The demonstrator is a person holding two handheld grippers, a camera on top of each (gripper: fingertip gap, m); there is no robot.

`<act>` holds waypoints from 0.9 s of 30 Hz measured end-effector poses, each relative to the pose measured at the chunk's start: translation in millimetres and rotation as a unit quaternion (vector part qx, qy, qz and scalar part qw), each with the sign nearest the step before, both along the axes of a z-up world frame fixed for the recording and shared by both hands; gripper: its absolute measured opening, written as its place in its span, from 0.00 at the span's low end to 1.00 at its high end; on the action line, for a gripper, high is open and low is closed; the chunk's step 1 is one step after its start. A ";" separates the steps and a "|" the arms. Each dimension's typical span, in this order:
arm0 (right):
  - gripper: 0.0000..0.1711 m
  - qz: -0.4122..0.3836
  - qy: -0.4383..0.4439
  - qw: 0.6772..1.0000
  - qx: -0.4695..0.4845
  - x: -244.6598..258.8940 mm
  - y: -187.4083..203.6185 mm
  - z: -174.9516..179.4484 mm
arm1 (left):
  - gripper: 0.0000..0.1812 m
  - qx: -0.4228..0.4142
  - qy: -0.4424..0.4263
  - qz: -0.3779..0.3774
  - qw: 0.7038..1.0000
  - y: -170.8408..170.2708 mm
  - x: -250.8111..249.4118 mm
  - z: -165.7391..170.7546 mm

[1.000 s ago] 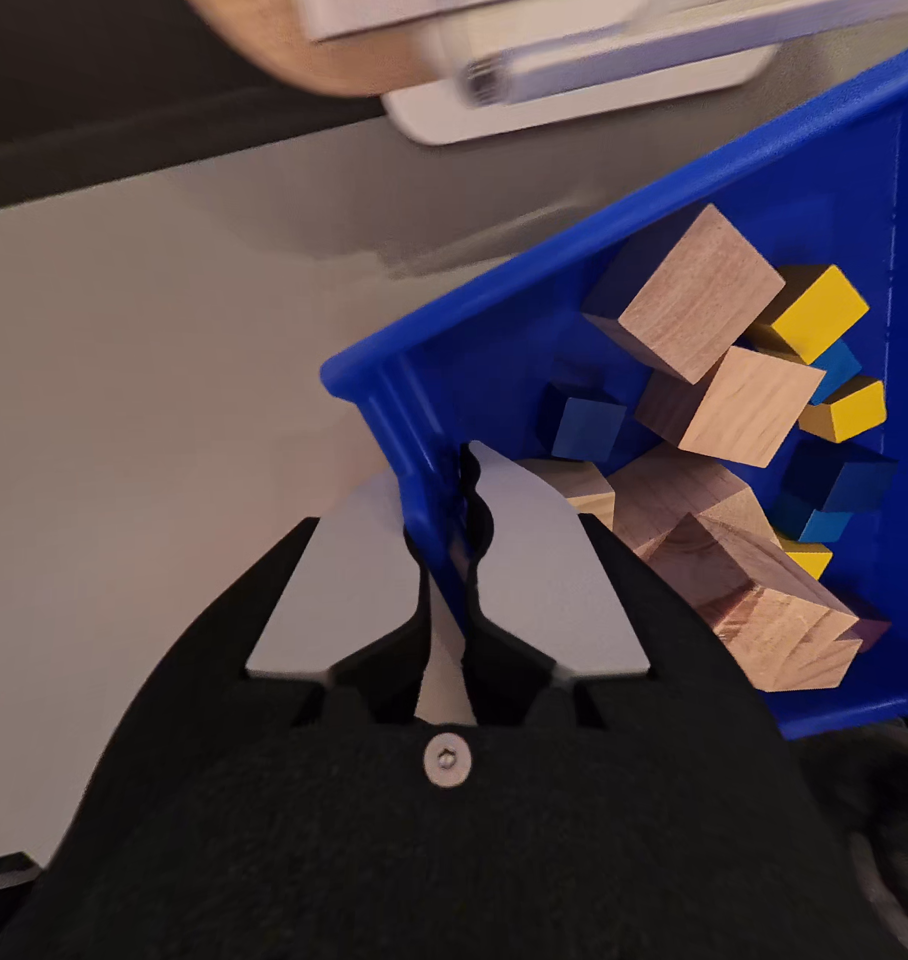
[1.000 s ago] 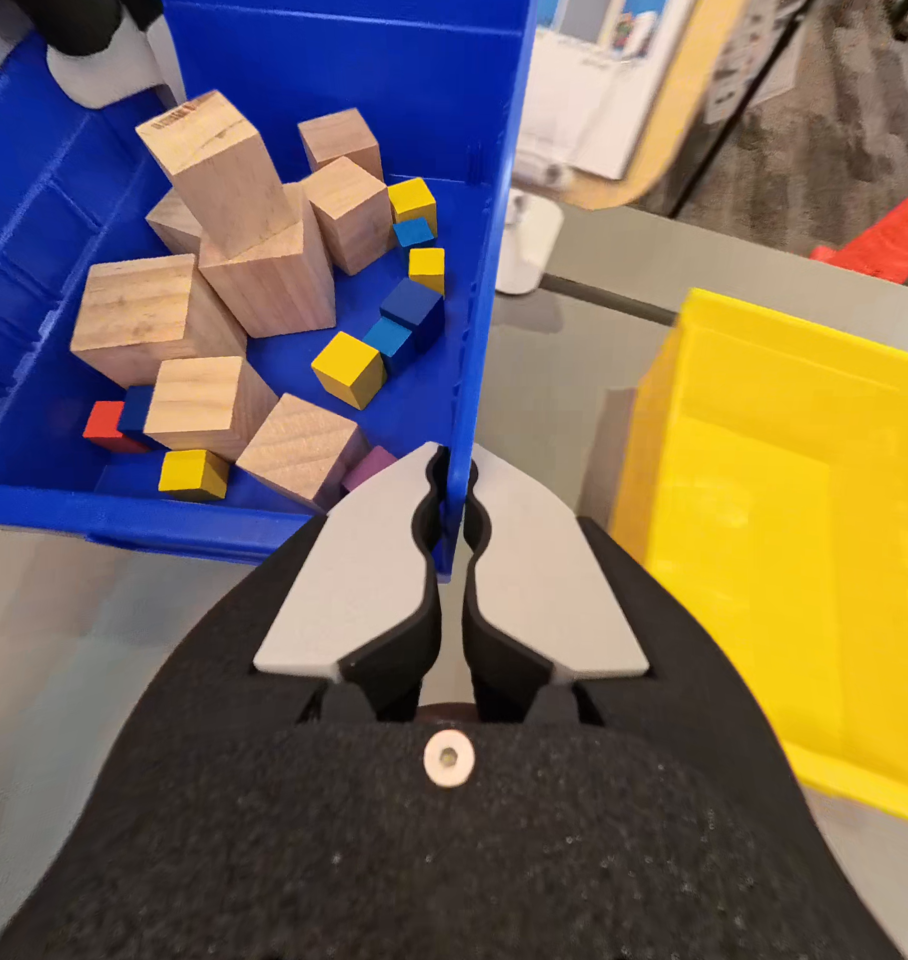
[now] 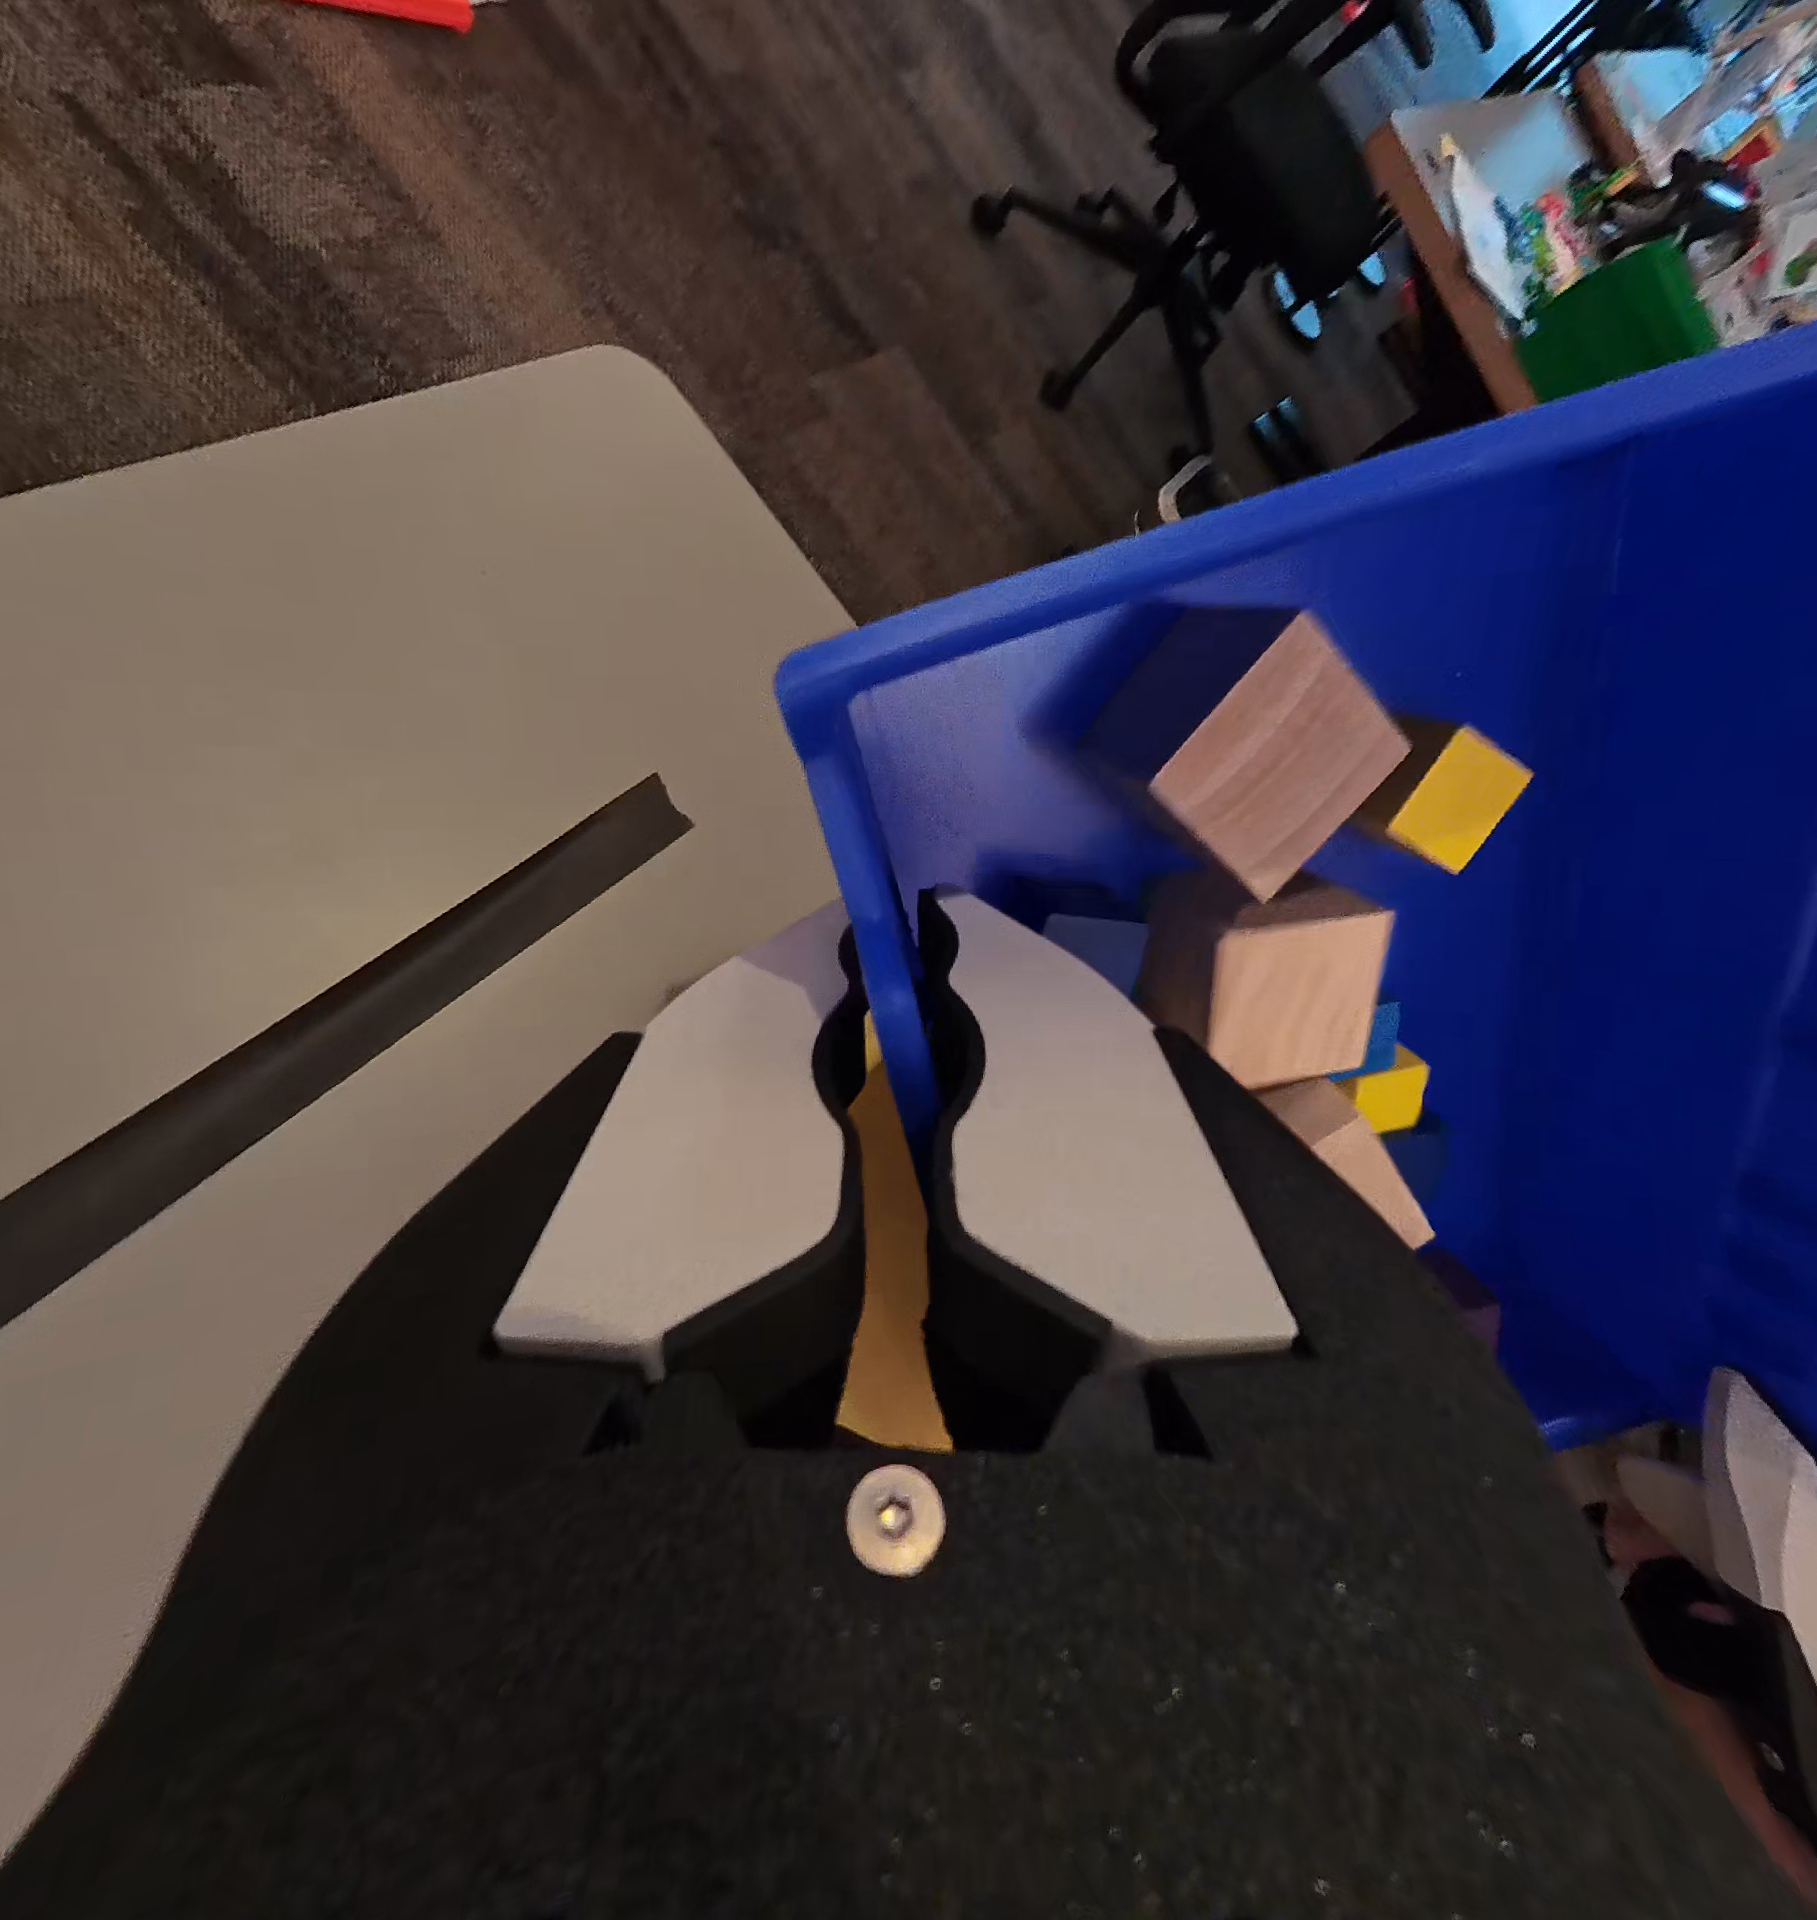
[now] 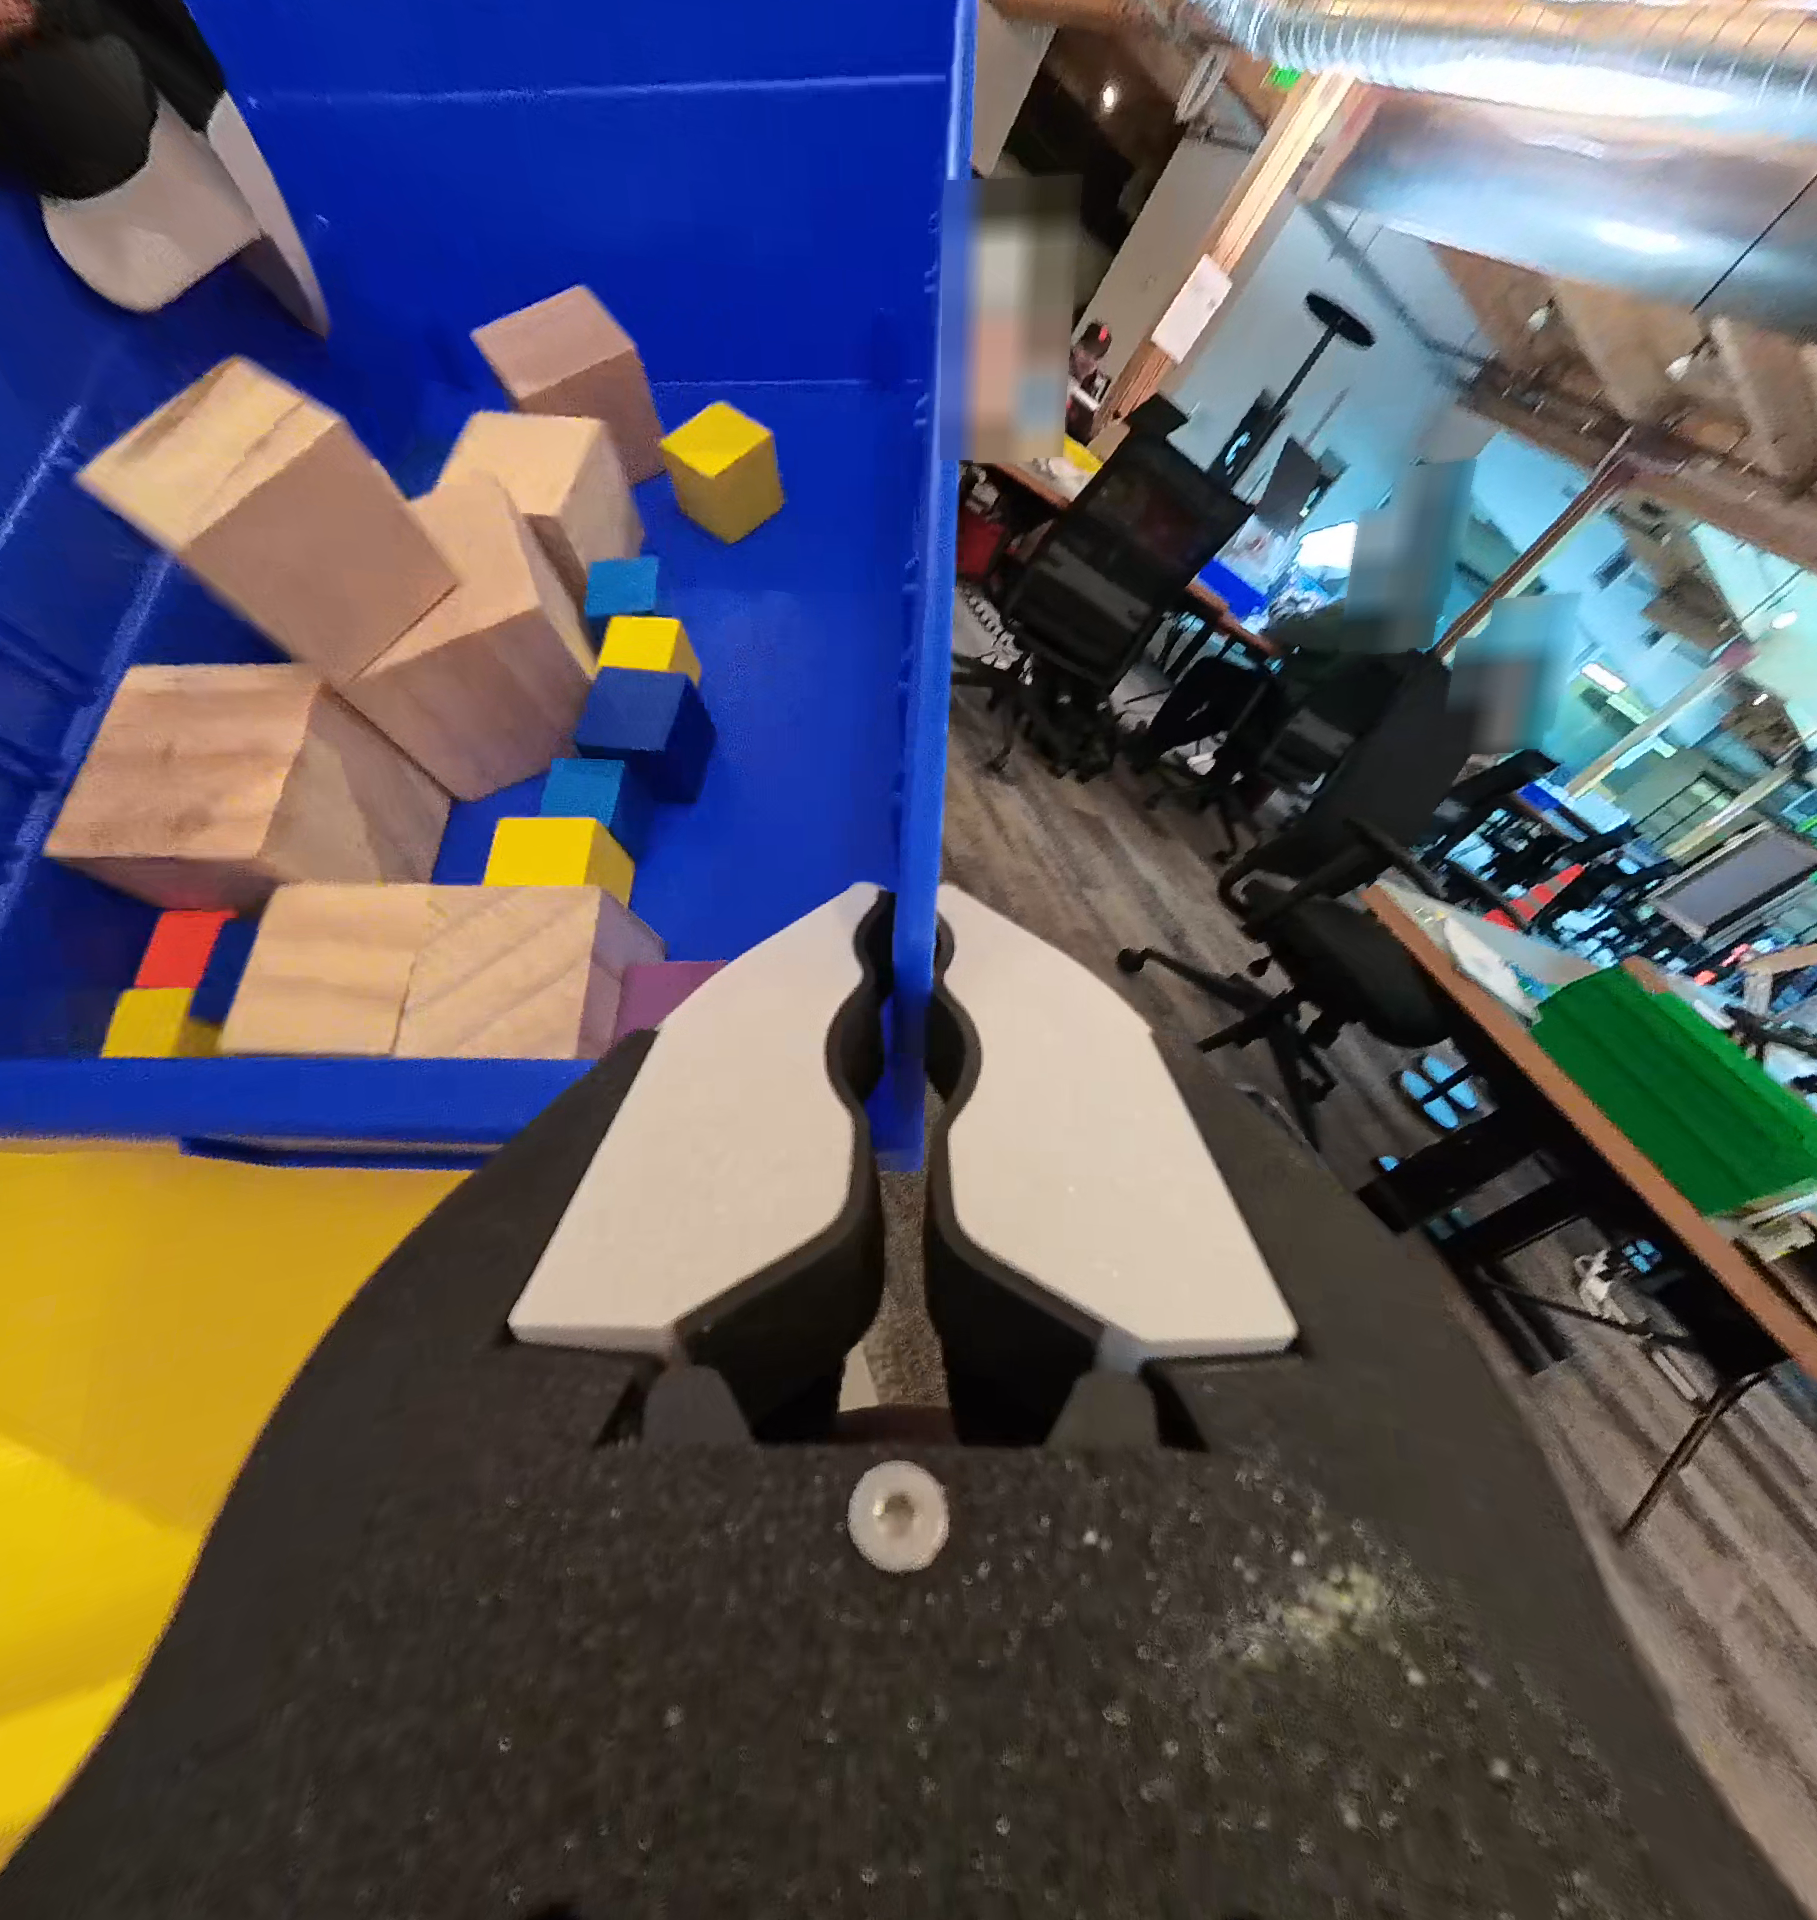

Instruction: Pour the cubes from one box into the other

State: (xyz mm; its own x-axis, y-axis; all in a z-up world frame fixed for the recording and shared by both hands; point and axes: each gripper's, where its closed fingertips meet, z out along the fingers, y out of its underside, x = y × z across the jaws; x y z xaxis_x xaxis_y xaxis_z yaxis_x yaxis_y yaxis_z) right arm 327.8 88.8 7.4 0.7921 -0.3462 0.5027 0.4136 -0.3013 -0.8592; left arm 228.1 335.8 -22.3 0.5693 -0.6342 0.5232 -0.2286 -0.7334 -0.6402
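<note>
Each handheld gripper, left (image 3: 896, 940) and right (image 4: 909, 935), has a grainy matte-black body. Two pale grey fingers (image 3: 1080, 1143) carry wavy black inner pads, and a round silver hex screw (image 4: 897, 1527) sits centrally below them.

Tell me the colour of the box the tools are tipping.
Blue box; clearest in the right wrist view.

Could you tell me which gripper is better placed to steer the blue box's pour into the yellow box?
Right. The right gripper grips the blue box wall directly above the yellow box, blocks at the low edge.
</note>
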 end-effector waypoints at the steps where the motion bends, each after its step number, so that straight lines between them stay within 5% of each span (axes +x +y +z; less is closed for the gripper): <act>1: 0.02 -0.001 -0.013 1.000 0.000 -0.8 0.6 0.2 | 0.04 0.005 -0.004 -0.002 1.000 0.2 -1.4 -1.1; 6: 0.02 0.006 -0.024 1.000 0.015 -12.9 3.0 -4.8 | 0.04 -0.003 -0.033 0.003 0.999 3.2 -12.7 -3.9; 12: 0.02 -0.011 -0.141 0.989 0.046 -37.9 -8.1 -6.7 | 0.03 -0.015 -0.084 -0.024 0.996 1.2 -16.6 -3.8; 17: 0.02 -0.025 -0.135 0.989 0.060 -34.8 -15.7 -13.9 | 0.04 0.007 -0.090 -0.047 0.995 -7.3 -13.6 -8.6; 27: 0.03 -0.034 -0.194 0.975 0.102 -38.6 -18.3 -13.4 | 0.03 0.060 -0.153 -0.066 0.984 -7.5 -5.3 47.0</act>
